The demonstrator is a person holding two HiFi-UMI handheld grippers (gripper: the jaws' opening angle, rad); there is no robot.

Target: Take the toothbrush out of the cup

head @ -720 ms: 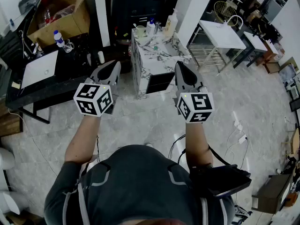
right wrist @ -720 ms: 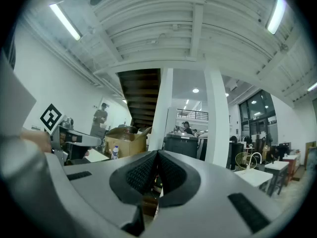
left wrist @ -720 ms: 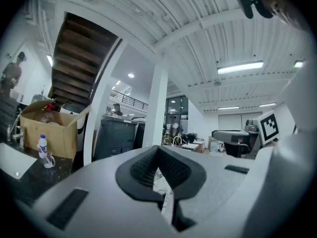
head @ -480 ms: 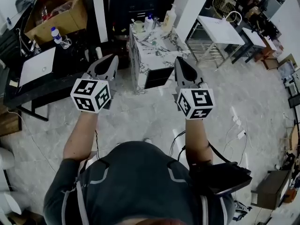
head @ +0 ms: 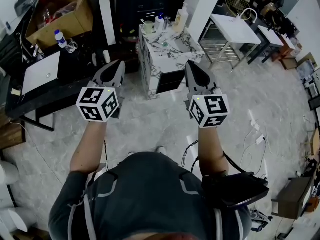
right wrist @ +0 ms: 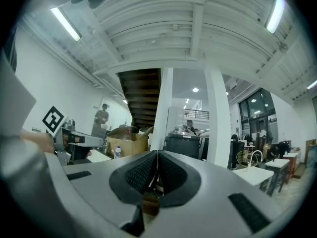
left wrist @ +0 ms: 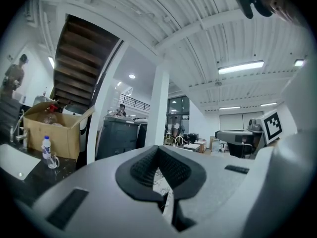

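Observation:
A small pale cup (head: 148, 28) stands at the far end of a marble-topped stand (head: 170, 51); the toothbrush is too small to make out. I hold both grippers level, side by side, short of the stand. My left gripper (head: 119, 65) is shut with nothing in it, and its pads meet in the left gripper view (left wrist: 158, 148). My right gripper (head: 191, 66) is also shut and empty, its pads closed together in the right gripper view (right wrist: 157, 153). Neither touches the stand.
Bottles (head: 180, 20) stand beside the cup. On the left is a black table (head: 30, 101) with a white laptop (head: 42, 71), a water bottle (head: 61, 38) and a cardboard box (head: 60, 14). A white table (head: 235, 29) is at the right. Cables (head: 257, 134) lie on the floor.
The marble stand has drifted slightly up in the head view. Both grippers stay shut and side by side.

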